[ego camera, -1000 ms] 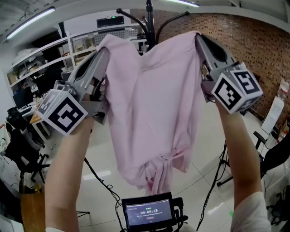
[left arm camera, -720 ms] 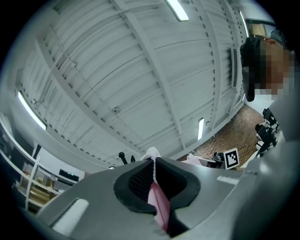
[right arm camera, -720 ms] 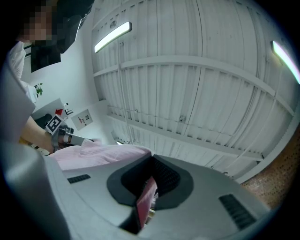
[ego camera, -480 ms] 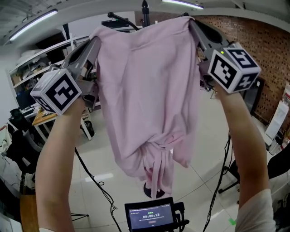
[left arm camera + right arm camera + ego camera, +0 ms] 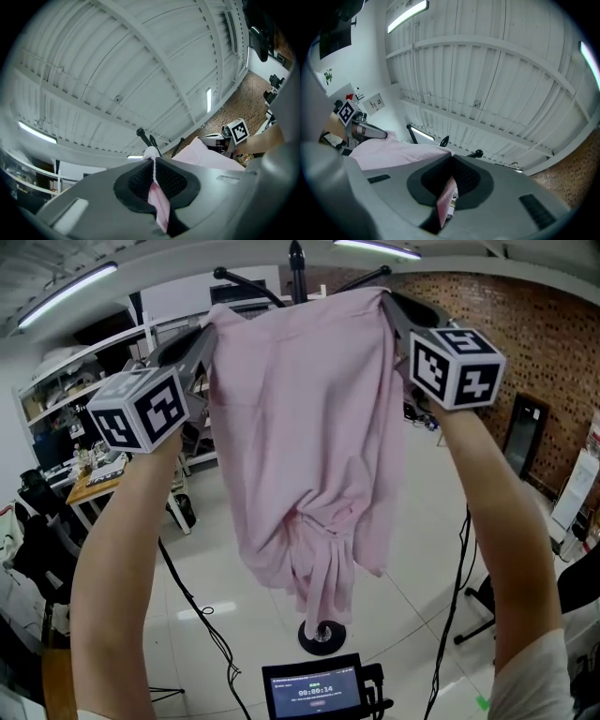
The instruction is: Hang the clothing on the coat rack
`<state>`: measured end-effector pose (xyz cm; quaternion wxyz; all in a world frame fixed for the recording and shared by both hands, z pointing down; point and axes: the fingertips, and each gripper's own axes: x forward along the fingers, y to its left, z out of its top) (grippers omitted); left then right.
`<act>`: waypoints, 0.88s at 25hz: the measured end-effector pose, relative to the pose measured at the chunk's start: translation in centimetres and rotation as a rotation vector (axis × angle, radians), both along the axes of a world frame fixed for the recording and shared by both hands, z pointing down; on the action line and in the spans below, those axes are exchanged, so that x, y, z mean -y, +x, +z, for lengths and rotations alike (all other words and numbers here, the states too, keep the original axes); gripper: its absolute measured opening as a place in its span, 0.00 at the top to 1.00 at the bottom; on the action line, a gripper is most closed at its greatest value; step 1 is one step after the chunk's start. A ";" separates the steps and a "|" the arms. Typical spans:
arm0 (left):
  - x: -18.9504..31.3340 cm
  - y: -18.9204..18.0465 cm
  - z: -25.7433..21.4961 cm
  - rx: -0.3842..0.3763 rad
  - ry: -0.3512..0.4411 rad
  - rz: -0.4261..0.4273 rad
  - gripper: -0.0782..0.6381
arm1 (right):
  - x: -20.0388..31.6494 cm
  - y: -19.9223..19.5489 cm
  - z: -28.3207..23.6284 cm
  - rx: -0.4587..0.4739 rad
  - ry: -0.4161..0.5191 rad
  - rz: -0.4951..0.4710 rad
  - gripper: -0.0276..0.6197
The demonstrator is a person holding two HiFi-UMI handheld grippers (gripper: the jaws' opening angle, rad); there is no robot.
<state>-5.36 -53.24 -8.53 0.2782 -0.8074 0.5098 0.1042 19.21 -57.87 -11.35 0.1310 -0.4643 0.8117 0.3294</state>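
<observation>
A pale pink garment hangs spread between both grippers, held high by its top corners, its lower part bunched and knotted. My left gripper is shut on its left top corner; pink cloth is pinched between the jaws. My right gripper is shut on the right top corner, with cloth in its jaws too. The black coat rack rises just behind the garment's top edge, its hook arms spreading left and right. Its round base shows on the floor below the garment.
A small screen on a stand sits at the bottom. Black cables run over the tiled floor. White shelves and desks stand at left, a brick wall at right, with tripod legs near it.
Both grippers have lifted the garment higher and toward the rack's top; its top edge now lies at the hook arms and the rack's base shows below the hem.
</observation>
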 end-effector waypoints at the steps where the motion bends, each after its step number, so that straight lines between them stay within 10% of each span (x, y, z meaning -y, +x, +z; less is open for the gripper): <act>1: 0.5 -0.1 0.2 0.003 -0.007 -0.006 0.87 | 0.6 -0.1 0.3 -0.002 -0.011 0.005 0.94; 22: 5.7 0.4 14.6 -0.018 -0.278 0.101 0.87 | 5.1 -1.1 16.7 -0.140 -0.231 0.027 0.94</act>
